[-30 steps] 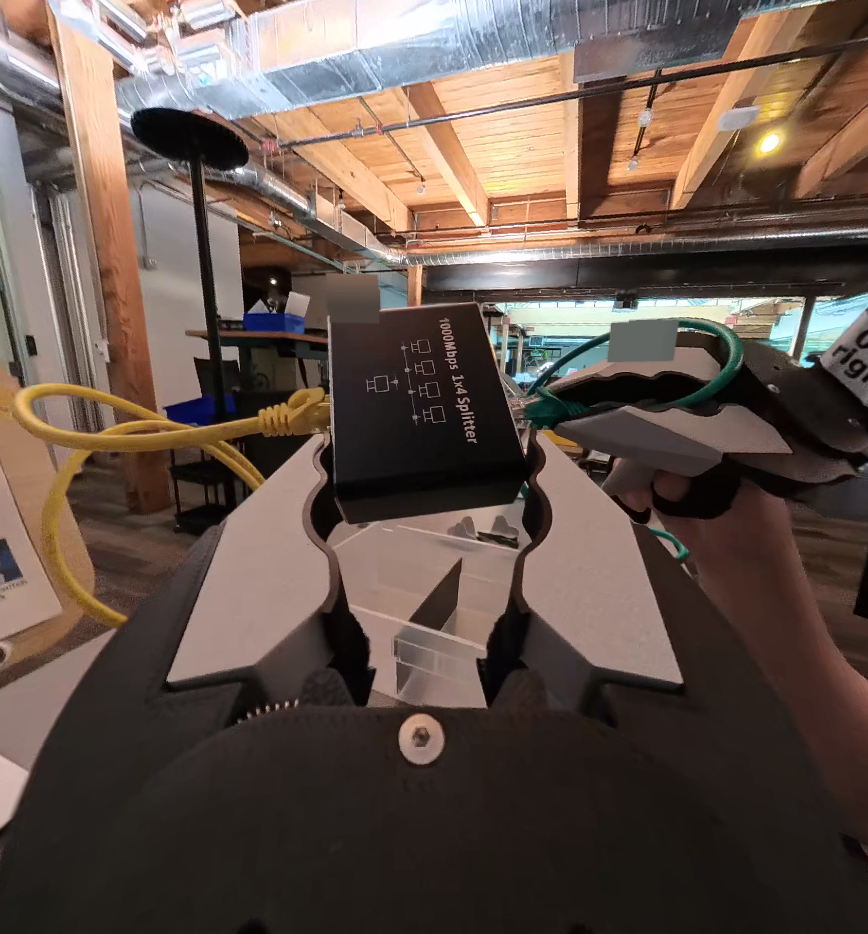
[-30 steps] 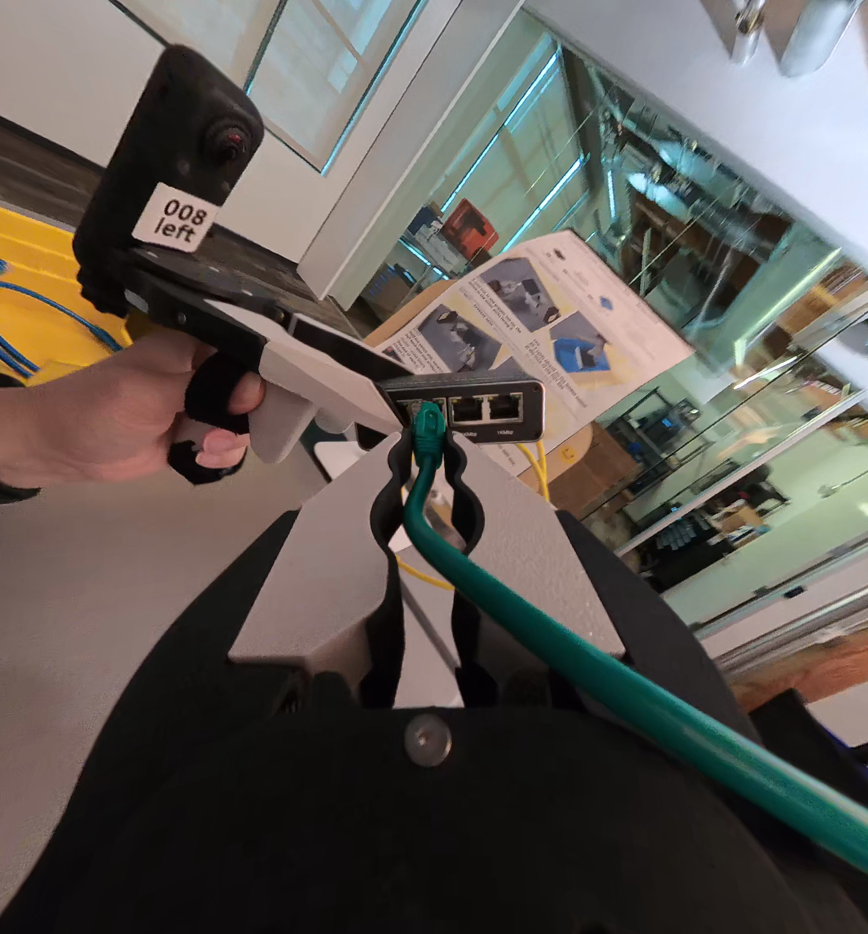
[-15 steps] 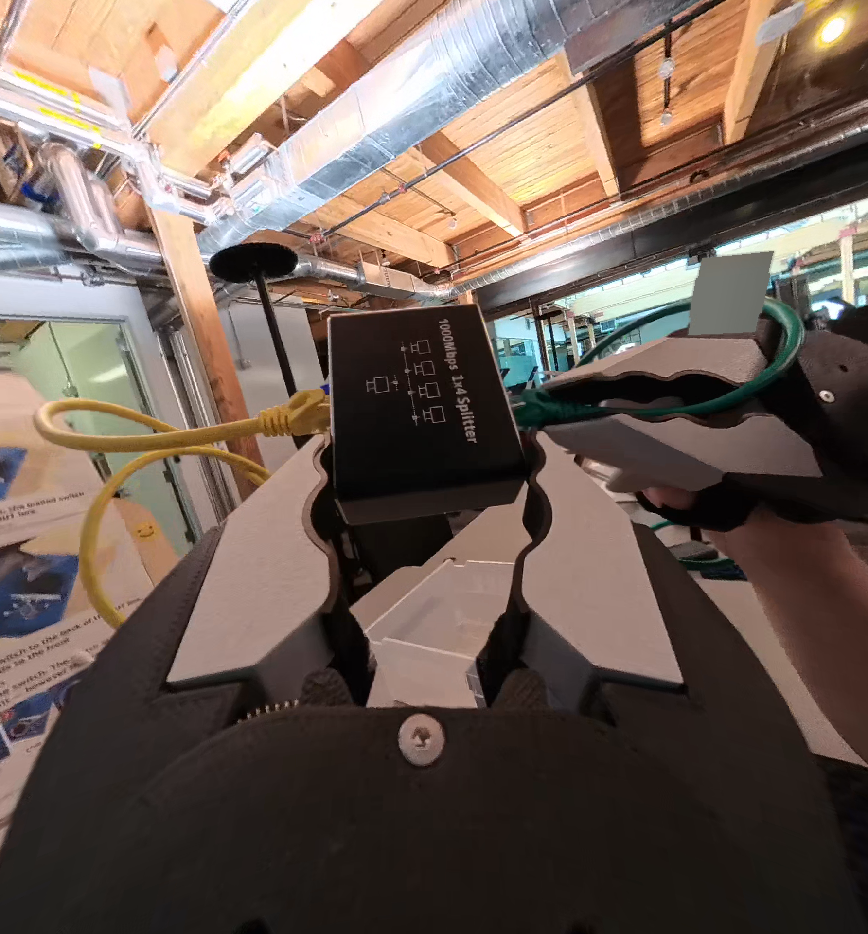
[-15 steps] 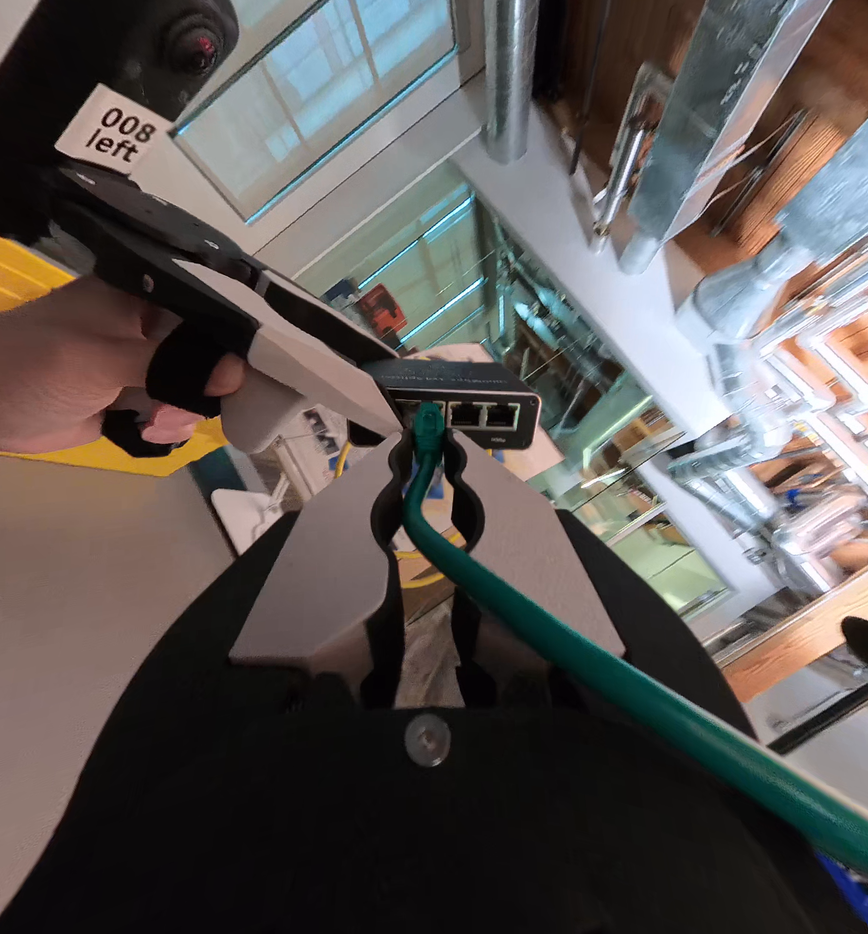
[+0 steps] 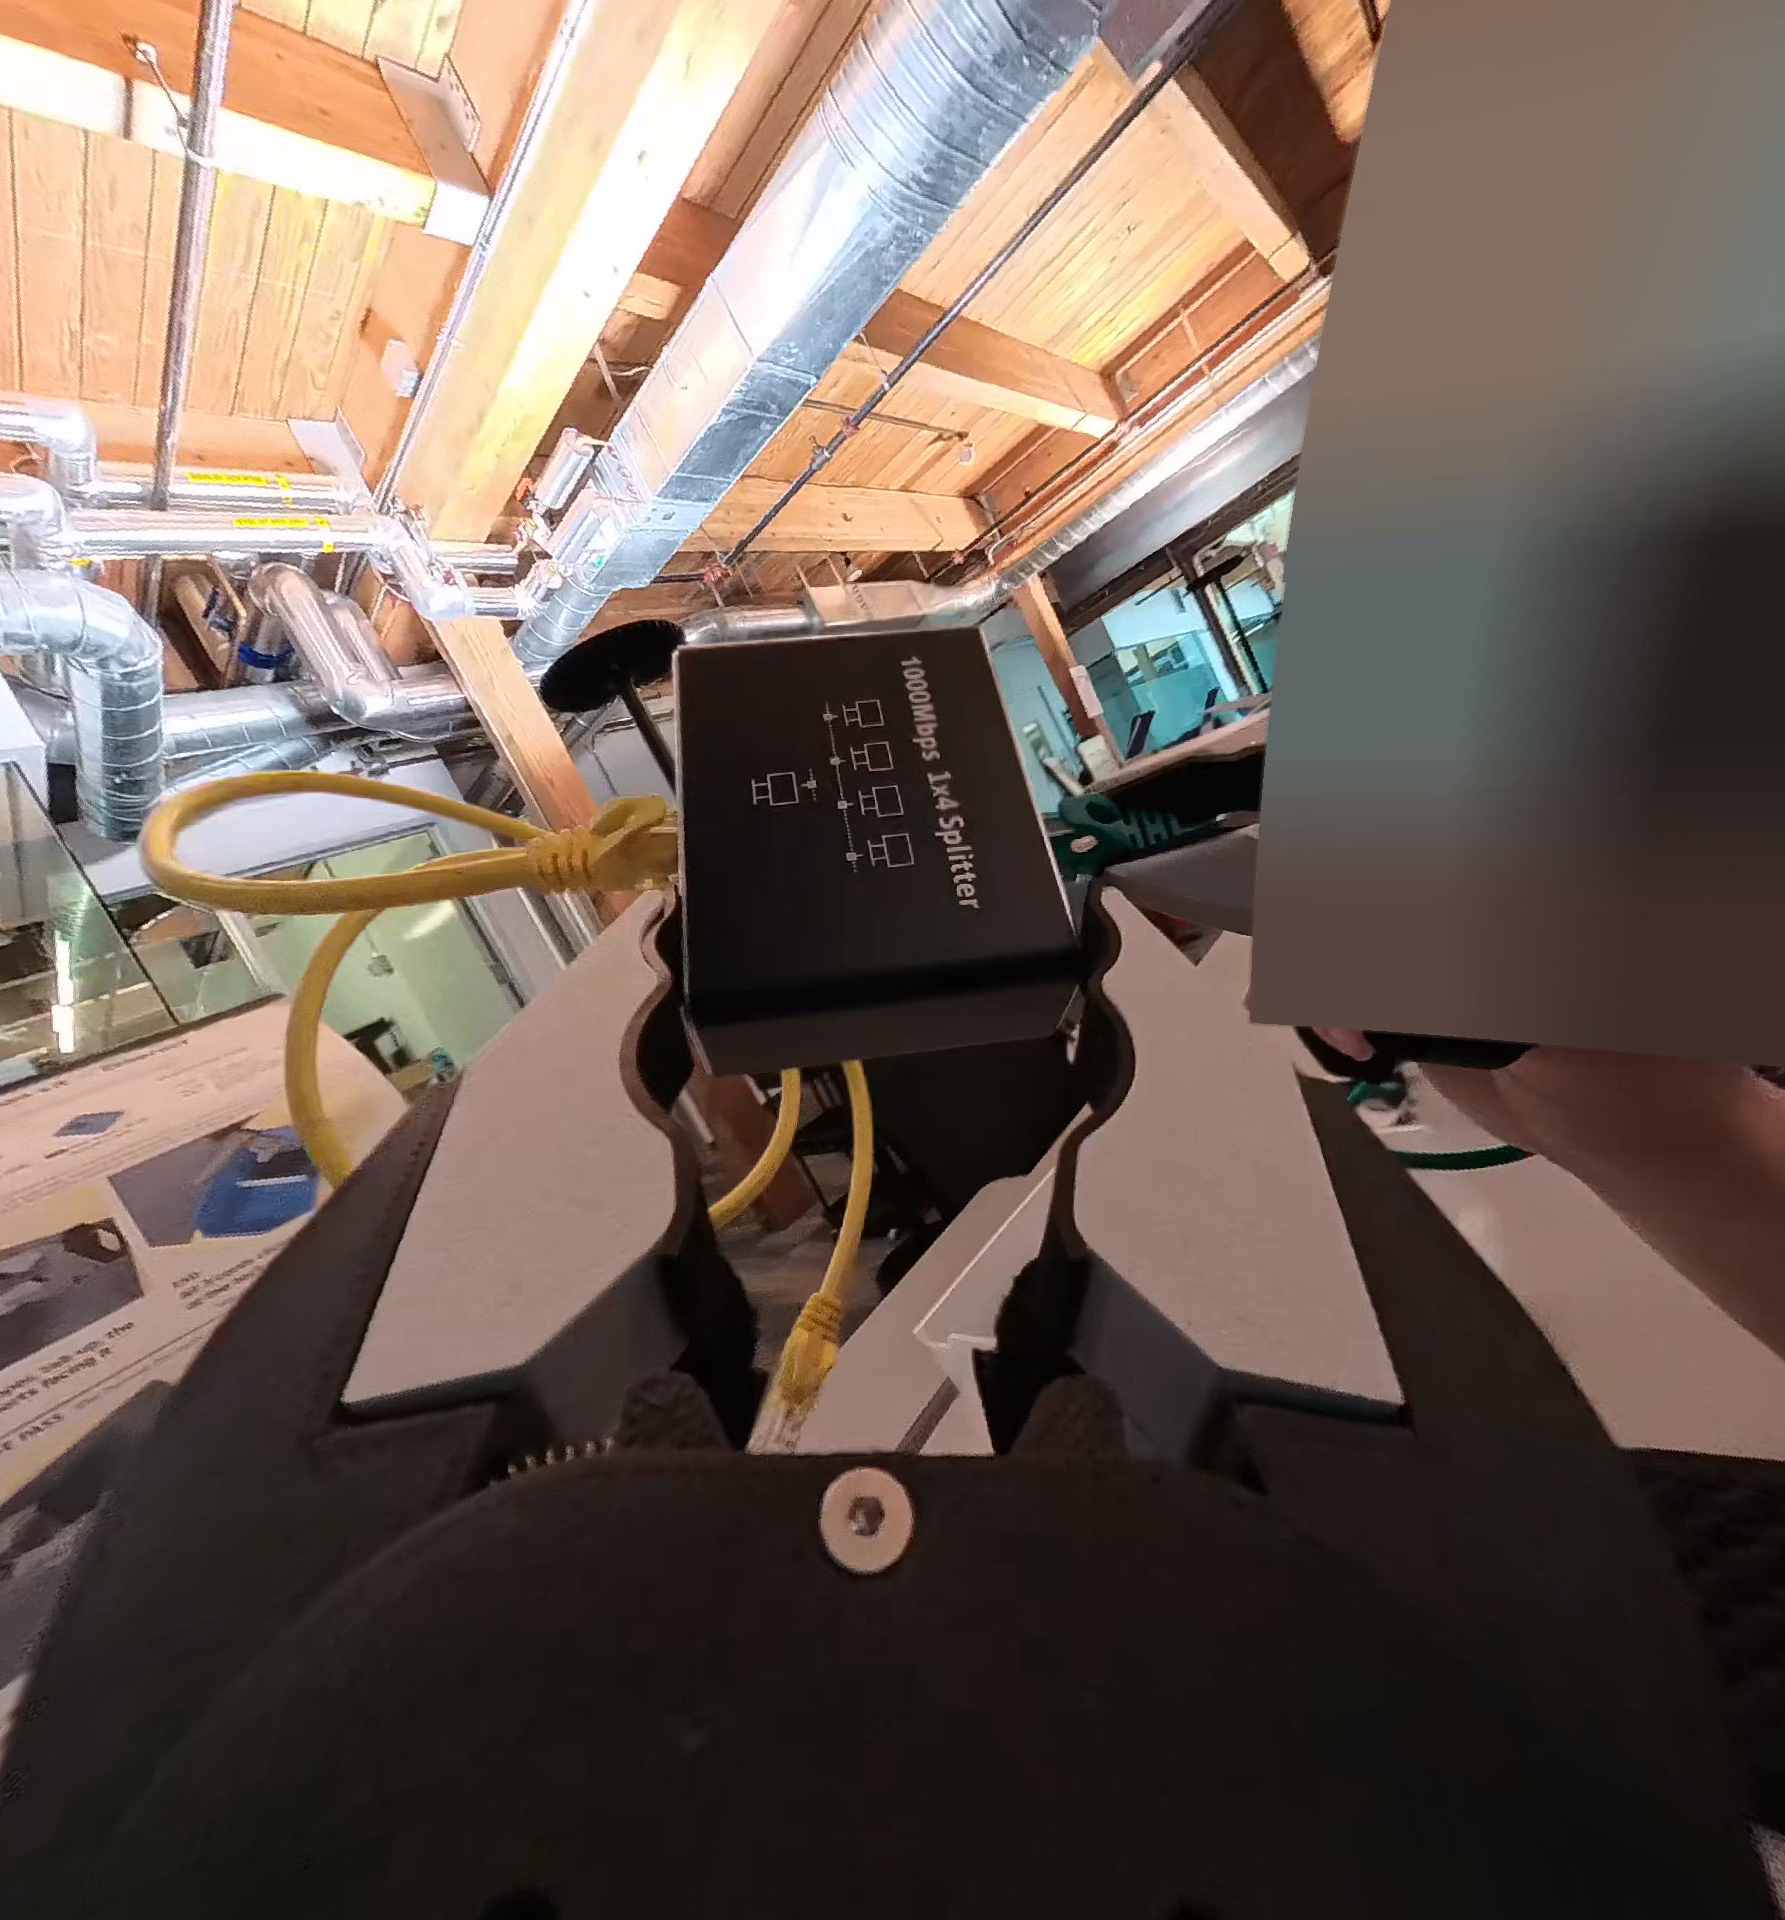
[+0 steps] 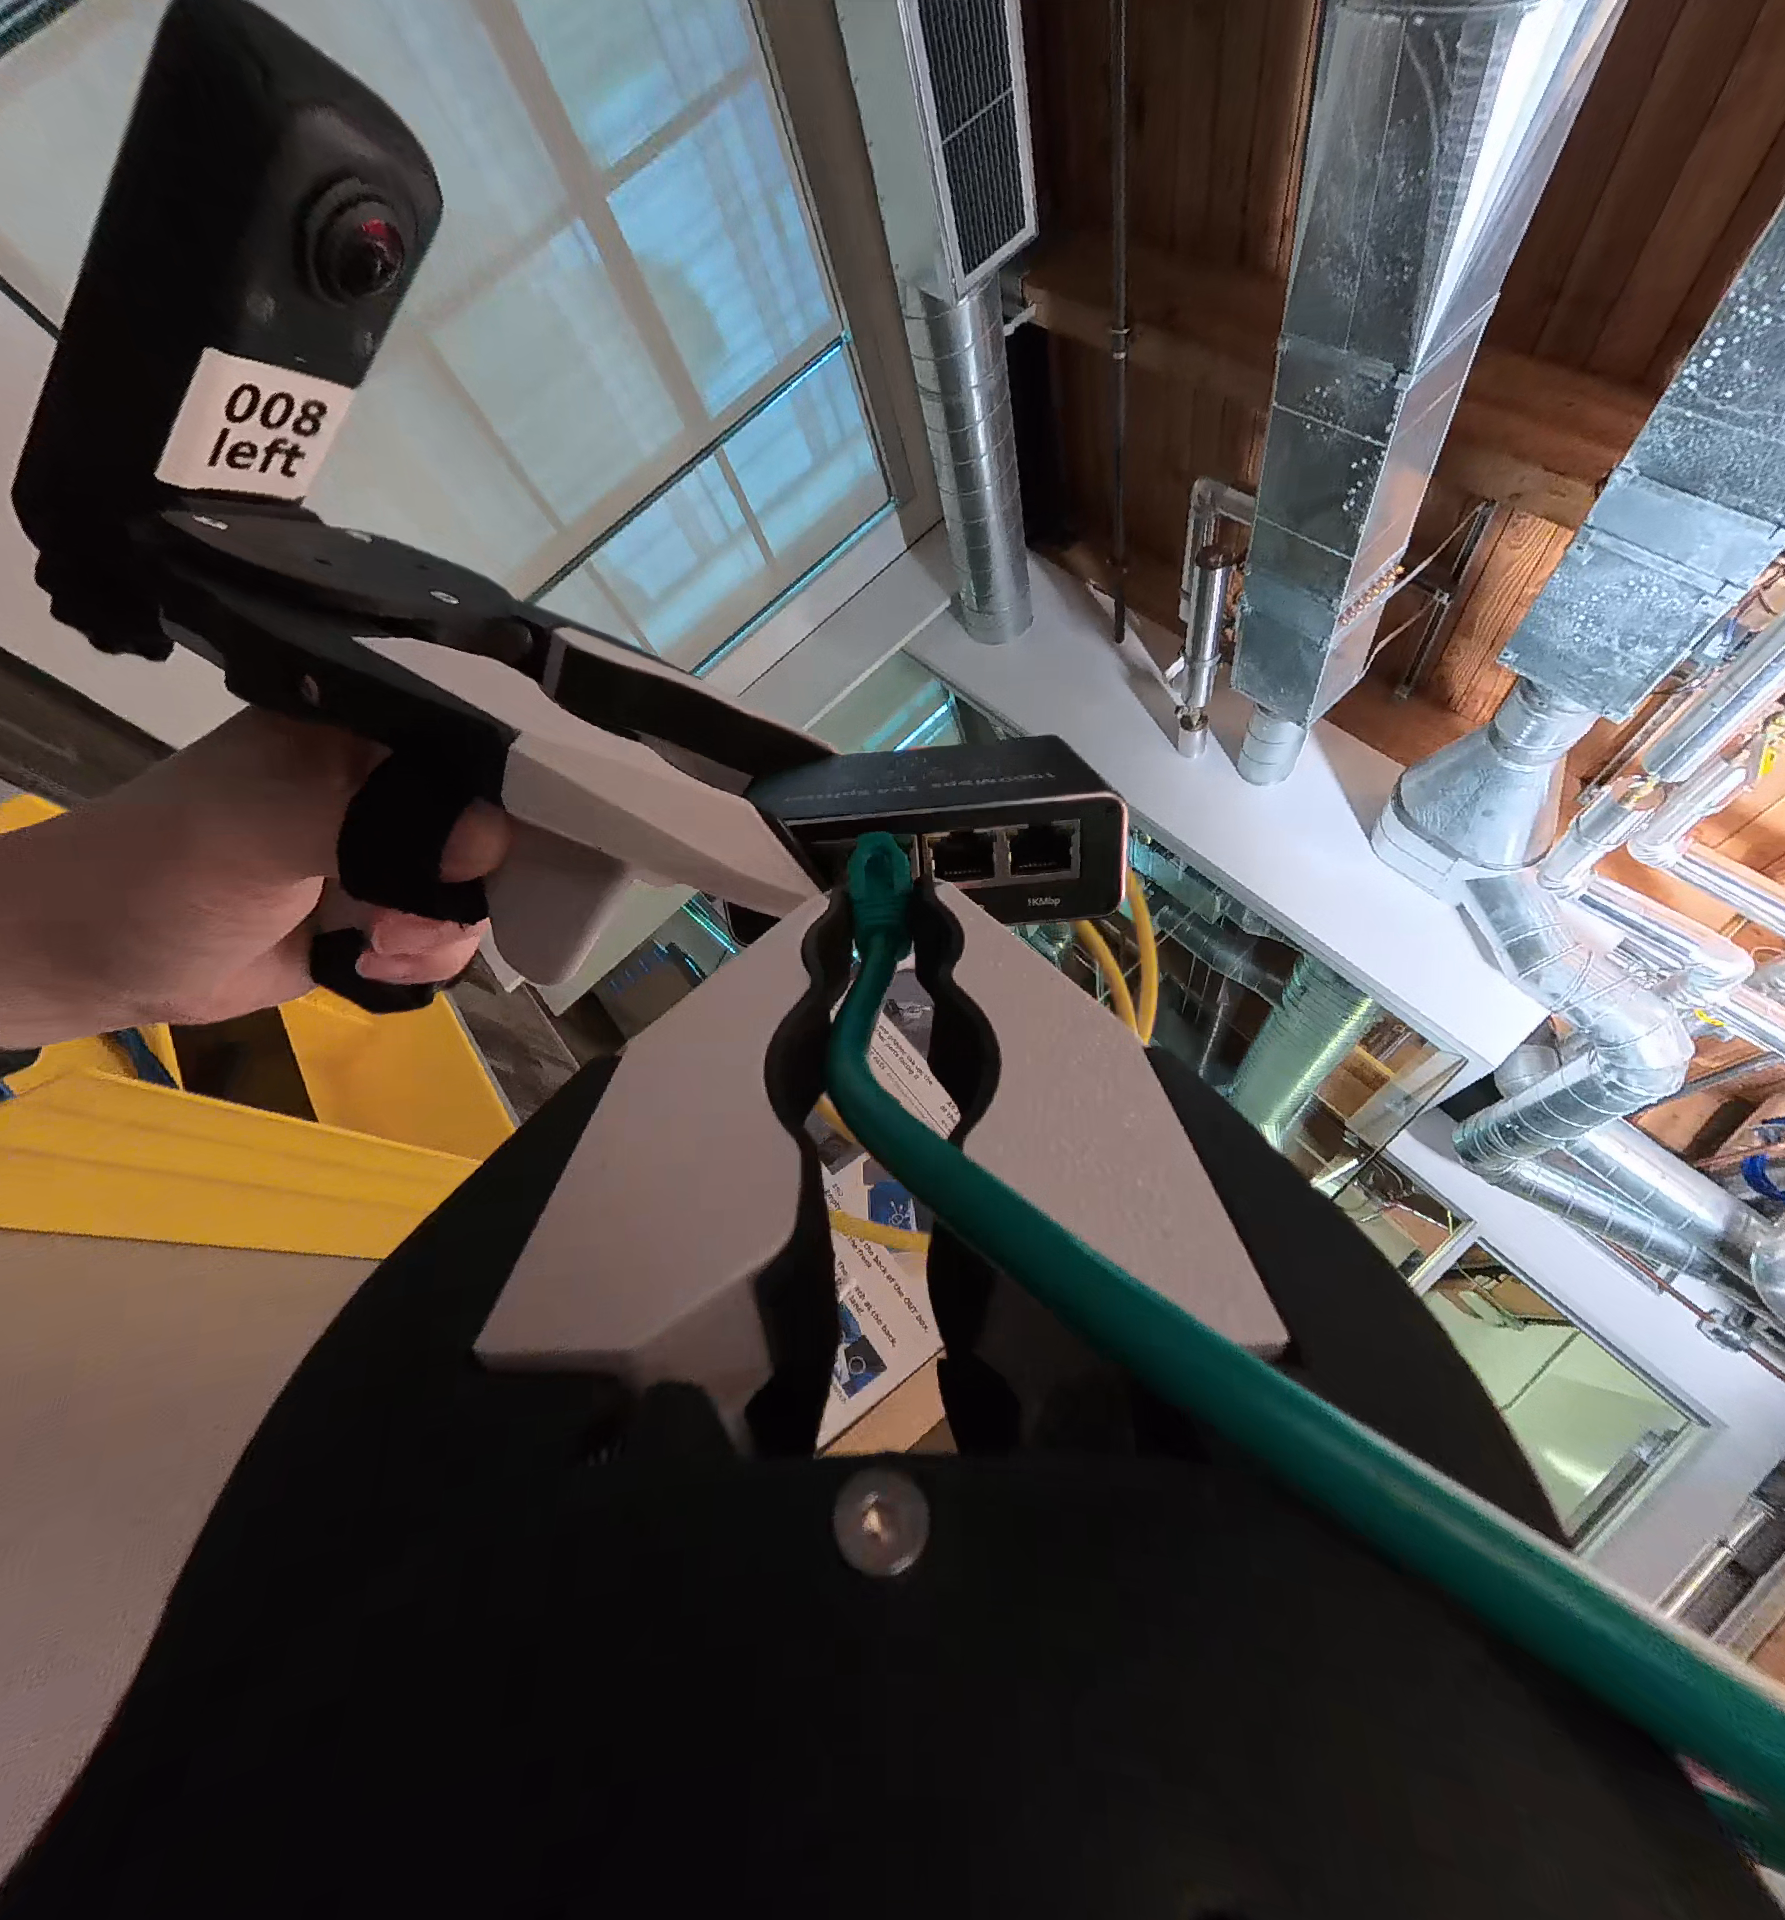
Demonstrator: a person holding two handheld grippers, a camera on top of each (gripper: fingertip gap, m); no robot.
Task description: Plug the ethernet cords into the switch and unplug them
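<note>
gripping the switch point(image 5: 867, 831), left gripper point(image 5: 883, 977) tilted toward ceiling.

The black switch point(image 5: 872, 847) is held aloft and tilted. A yellow cord point(image 5: 368, 873) is plugged into one side; a green cord point(image 6: 877, 894) enters a port opposite, beside two empty ports.

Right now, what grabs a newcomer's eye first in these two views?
The black switch held up between the left gripper fingers, a yellow cord looping from its left side. In the right wrist view, the right gripper pinches the green cord, its plug at a port beside two empty ports. Silver ducts fill the ceiling behind.
</note>
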